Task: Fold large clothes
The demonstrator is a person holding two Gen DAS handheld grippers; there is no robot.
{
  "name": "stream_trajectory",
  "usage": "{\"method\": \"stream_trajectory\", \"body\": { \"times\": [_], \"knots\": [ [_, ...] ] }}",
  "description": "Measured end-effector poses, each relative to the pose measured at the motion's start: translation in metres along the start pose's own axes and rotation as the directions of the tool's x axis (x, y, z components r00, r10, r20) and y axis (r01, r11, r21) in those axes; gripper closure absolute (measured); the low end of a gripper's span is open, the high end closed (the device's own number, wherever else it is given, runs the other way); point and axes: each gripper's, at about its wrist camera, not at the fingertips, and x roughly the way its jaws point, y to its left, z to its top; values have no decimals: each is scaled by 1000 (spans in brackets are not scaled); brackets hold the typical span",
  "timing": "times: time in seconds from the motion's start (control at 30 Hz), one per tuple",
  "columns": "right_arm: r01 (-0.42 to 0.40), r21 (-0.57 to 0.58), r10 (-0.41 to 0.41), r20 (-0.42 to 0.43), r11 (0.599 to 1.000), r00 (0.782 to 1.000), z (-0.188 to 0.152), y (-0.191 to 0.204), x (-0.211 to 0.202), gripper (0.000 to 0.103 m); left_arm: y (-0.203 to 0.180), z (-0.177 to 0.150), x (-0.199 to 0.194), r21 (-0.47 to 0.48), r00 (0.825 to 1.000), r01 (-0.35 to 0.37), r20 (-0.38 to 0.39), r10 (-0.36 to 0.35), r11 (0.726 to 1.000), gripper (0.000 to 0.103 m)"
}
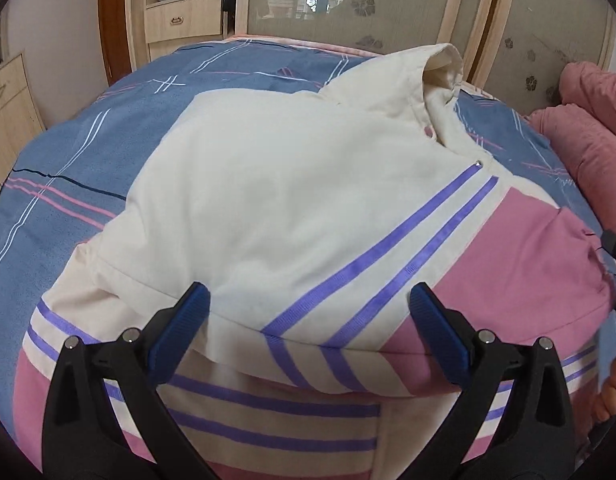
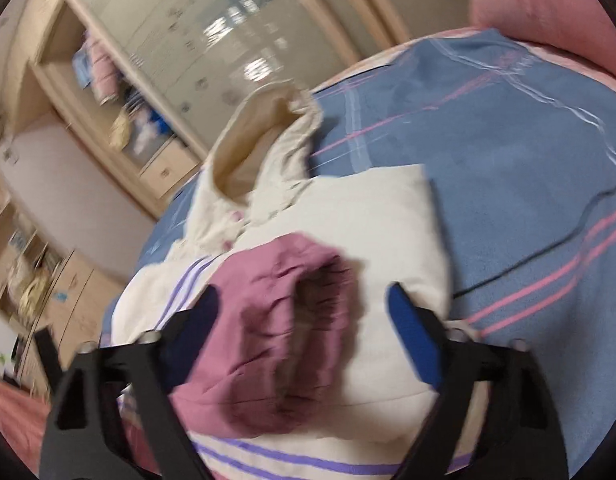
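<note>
A padded cream jacket with purple stripes and pink panels lies on the bed, hood towards the far side. One sleeve is folded across its body and ends in a pink cuff. My left gripper stands open just above the folded sleeve's near edge, with nothing pinched between its blue pads. In the blurred right wrist view, my right gripper is open around the pink cuff; the right pad stands clear of it.
The jacket rests on a blue bedspread with pink and white lines. Pink pillows lie at the right. Wardrobe doors and wooden drawers stand behind the bed. A person's fingers show at the right edge.
</note>
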Motion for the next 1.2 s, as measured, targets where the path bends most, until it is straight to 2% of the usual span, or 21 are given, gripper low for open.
{"method": "stream_trajectory", "body": {
  "times": [0.03, 0.13, 0.17, 0.2, 0.23, 0.27, 0.4, 0.5, 0.63, 0.7, 0.73, 0.77, 0.83, 0.87, 0.9, 1.0, 1.13, 1.17, 1.2],
  "knots": [
    [-22, -29, 21, -22, 999, 1000, -2, 6, 2, 23, 2, 1, 2, -8, 1000, 0, 0, 0, 1000, 2],
    [28, -154, -33, -31, 988, 999, -13, 27, 6, 23, 16, 5, 13, -79, 1000, -16, -16, 15, 997, 2],
    [25, -176, -29, -21, 984, 999, -17, 31, 5, 29, 23, 7, 17, -109, 1000, -18, -24, 15, 994, 2],
    [11, -200, -14, -12, 980, 1000, -20, 37, 5, 53, 30, 7, 20, -141, 999, -17, -32, 12, 990, 2],
    [0, -222, -3, -13, 975, 1000, -22, 42, 4, 68, 37, 7, 23, -165, 999, -18, -35, 13, 986, 2],
    [-10, -235, 7, -14, 972, 1000, -24, 45, 5, 77, 41, 7, 24, -179, 999, -18, -35, 12, 984, 2],
    [-15, -258, 21, 23, 966, 1000, -23, 48, 3, 84, 43, 5, 21, -182, 1000, -22, -8, 21, 983, 2],
    [47, -246, -19, 113, 968, 993, -14, 41, -5, 85, 42, 2, 7, -222, 1000, 0, 27, 6, 975, 2],
    [65, -161, -32, 199, 985, 980, -1, 20, -15, 85, 31, 4, -14, -227, 996, 69, 71, -54, 972, 2],
    [87, -149, -58, 187, 985, 981, 2, 14, -10, 85, 24, 5, -22, -203, 995, 81, 81, -65, 976, 2],
    [90, -133, -69, 152, 987, 986, 3, 10, -4, 85, 19, 5, -25, -190, 994, 92, 78, -78, 977, 2],
    [95, -113, -80, 125, 989, 989, 2, 6, 0, 80, 16, 5, -26, -185, 993, 106, 74, -94, 977, 2],
    [117, -61, -112, 83, 991, 990, 3, -2, 5, 59, 9, 4, -29, -173, 988, 149, 64, -140, 974, 2],
    [123, -45, -119, 84, 991, 989, 3, -4, 3, 37, 5, 3, -30, -164, 986, 163, 62, -155, 973, 2],
    [120, -30, -116, 98, 992, 988, 4, -7, 0, 28, 0, 2, -31, -155, 985, 168, 63, -160, 974, 2],
    [109, -12, -107, 100, 994, 989, 5, -11, -5, 28, -15, 0, -32, -97, 985, 167, 68, -161, 981, 2],
    [94, -4, -94, -8, 996, 996, 0, -16, 11, 28, -34, -2, -16, -10, 996, 83, 21, -83, 997, 2],
    [84, -15, -84, -24, 996, 996, -4, -13, 15, 30, -36, -2, -8, 0, 998, 64, 5, -64, 998, 2],
    [55, -35, -56, -39, 998, 998, -7, -7, 19, 47, -37, -3, 0, 3, 999, 51, -8, -51, 999, 2]
  ]
}}
